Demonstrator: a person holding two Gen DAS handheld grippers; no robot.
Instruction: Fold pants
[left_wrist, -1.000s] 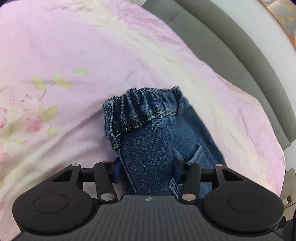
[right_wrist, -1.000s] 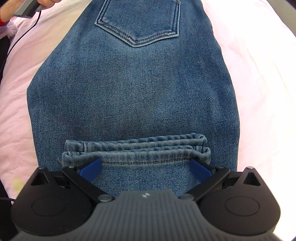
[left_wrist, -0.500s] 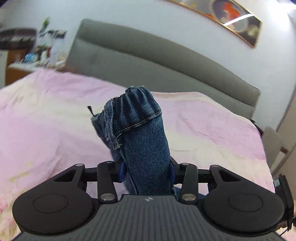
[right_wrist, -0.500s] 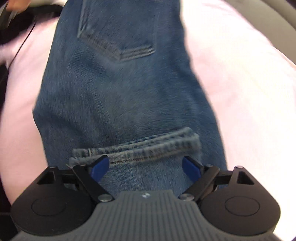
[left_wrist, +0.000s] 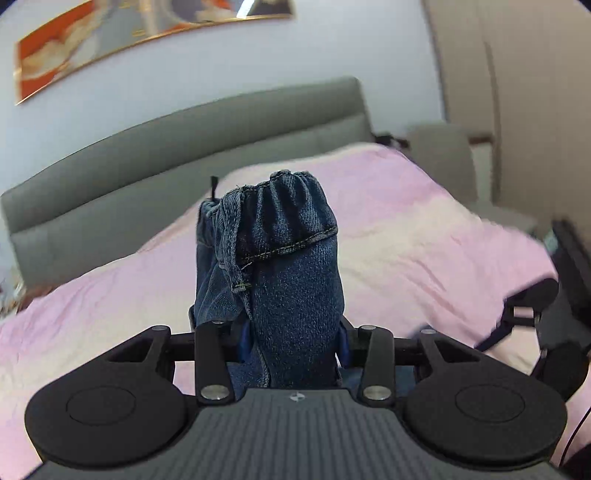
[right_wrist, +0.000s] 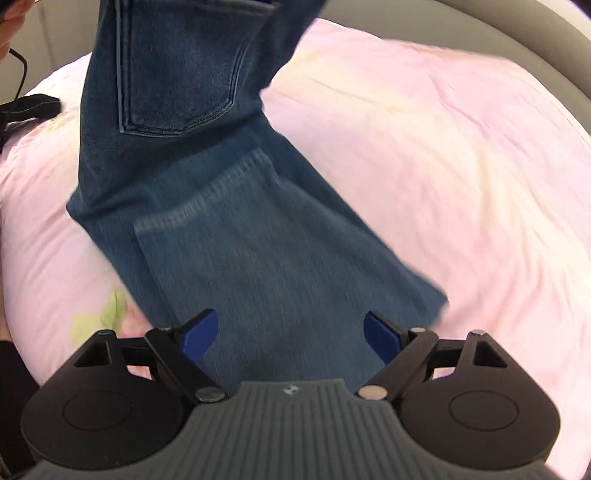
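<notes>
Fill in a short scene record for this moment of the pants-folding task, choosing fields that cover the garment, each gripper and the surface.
garment: blue denim pants, waistband end lifted, leg end lying on the bed
left gripper: shut on the gathered waistband, held above the bed
right gripper: open, holding nothing, pants leg between its fingers
surface: pink bedsheet
background: grey headboard, framed picture on the wall
</notes>
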